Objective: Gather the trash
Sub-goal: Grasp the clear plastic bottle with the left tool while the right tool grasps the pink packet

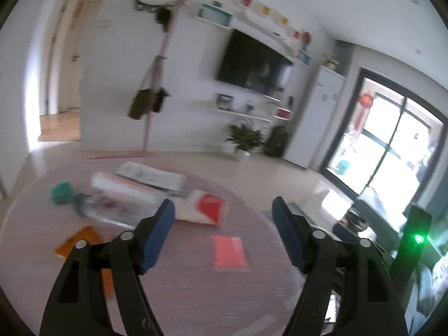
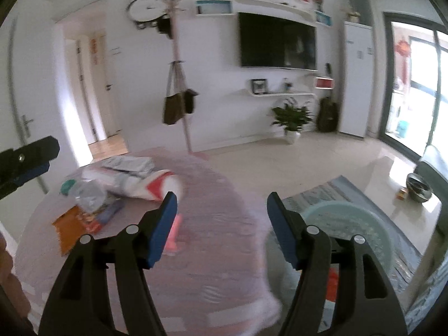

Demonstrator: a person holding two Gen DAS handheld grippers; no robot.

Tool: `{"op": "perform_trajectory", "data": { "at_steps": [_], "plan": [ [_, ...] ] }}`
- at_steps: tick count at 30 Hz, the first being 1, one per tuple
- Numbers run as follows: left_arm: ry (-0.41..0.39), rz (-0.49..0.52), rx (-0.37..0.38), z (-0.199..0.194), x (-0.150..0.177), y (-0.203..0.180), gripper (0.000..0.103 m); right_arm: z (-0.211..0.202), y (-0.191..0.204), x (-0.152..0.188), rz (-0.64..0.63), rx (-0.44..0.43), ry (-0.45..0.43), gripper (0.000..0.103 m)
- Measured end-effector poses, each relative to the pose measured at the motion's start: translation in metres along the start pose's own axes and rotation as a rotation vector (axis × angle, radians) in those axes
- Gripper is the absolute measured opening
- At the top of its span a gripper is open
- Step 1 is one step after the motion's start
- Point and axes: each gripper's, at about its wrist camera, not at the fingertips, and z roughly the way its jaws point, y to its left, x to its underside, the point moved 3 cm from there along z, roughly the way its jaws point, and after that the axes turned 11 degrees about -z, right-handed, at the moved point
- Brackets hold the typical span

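Observation:
Trash lies on a round pinkish table (image 1: 182, 288). In the left wrist view: a pink wrapper (image 1: 229, 251) just ahead of my open, empty left gripper (image 1: 224, 212), a red-and-white packet (image 1: 205, 208), an orange packet (image 1: 79, 239), a green-capped clear bottle (image 1: 70, 196) and papers (image 1: 151, 175). In the right wrist view my right gripper (image 2: 221, 204) is open and empty above the table (image 2: 212, 252); the pink wrapper (image 2: 174, 233) sits partly behind its left finger, with the red-and-white packet (image 2: 156, 186), clear bottle (image 2: 86, 193) and orange packet (image 2: 68, 231) to the left. A light blue basin (image 2: 350, 224) holding something red (image 2: 331, 284) stands on the floor at right.
The left gripper's tip (image 2: 28, 156) shows at the left edge of the right wrist view. A coat stand (image 2: 179, 84), a potted plant (image 2: 291, 120), a wall TV (image 2: 277, 43) and a metal bowl (image 2: 418, 187) on the floor lie beyond. A grey rug (image 2: 372, 204) lies under the basin.

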Motion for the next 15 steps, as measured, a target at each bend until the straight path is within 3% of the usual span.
{"op": "perform_trajectory", "data": {
  "at_steps": [4, 8, 11, 15],
  "plan": [
    [0.014, -0.02, -0.093, 0.003, -0.011, 0.041, 0.083, 0.021, 0.031, 0.007, -0.019, -0.073, 0.028, 0.063],
    [0.057, 0.008, -0.218, 0.024, -0.014, 0.072, 0.083, 0.058, 0.051, 0.019, -0.04, -0.094, 0.115, 0.063],
    [0.089, 0.009, -0.26, 0.045, -0.014, 0.084, 0.084, 0.078, 0.055, 0.021, -0.06, -0.066, 0.208, 0.064],
    [0.141, 0.018, -0.295, 0.073, -0.006, 0.084, 0.084, 0.094, 0.055, 0.024, -0.035, -0.106, 0.269, 0.066]
  ]
}}
